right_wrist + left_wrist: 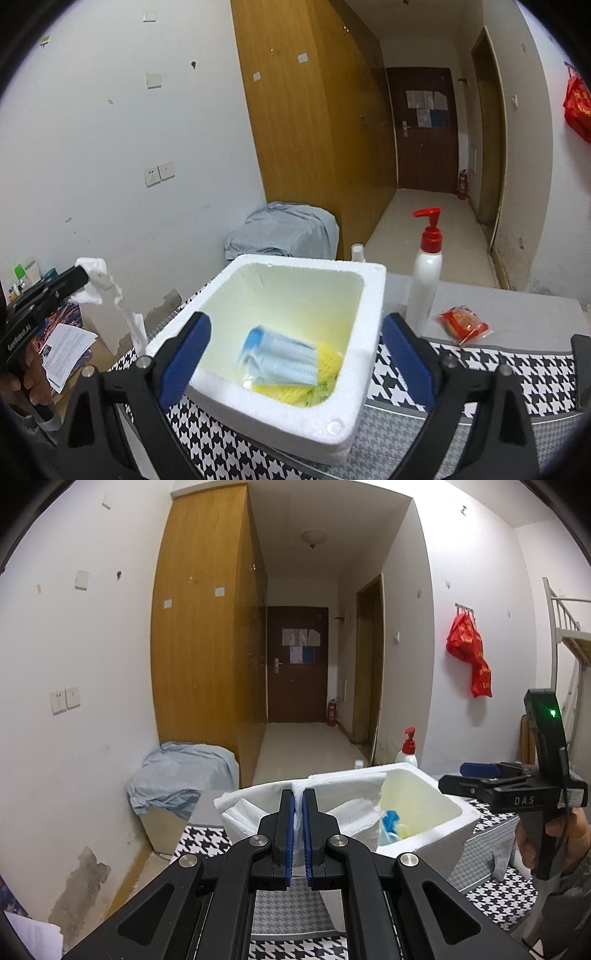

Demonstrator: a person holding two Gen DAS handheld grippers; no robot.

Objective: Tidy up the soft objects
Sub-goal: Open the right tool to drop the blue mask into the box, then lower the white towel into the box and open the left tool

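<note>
Houndstooth-covered surface (pixel 402 373) in a bare white-walled room, hallway and dark door at the far end. My left gripper (pixel 298 812) is clenched on a white padded sheet (pixel 351 805), folded and limp, held up just left of the white foam box (pixel 354 295); in the right wrist view the same sheet (pixel 110 291) hangs from that gripper at far left, apart from the box wall. My right gripper (pixel 295 347) is released, jaws wide, nothing between the pads, hovering over the near side of the box with its fingers either side of the near rim. Inside the box already: a blue pack (pixel 280 360) lying on something yellow (pixel 325 363). Step in hand, I'd judge, is getting the sheet into the box: carry it right over the rim, lower until the trailing end folds inside, then let go; the loose tail could catch on the rim and drape outside, so keep it high till centred. My right gripper sits over the opening and should clear out first. White pump bottle (pixel 424 284) with a red top stands just right of the box, red snack packet (pixel 463 326) further right, both clear of the path. Grey cloth-covered bin (pixel 284 232) behind on the floor, red bag (pixel 469 653) on the wall hook.
</note>
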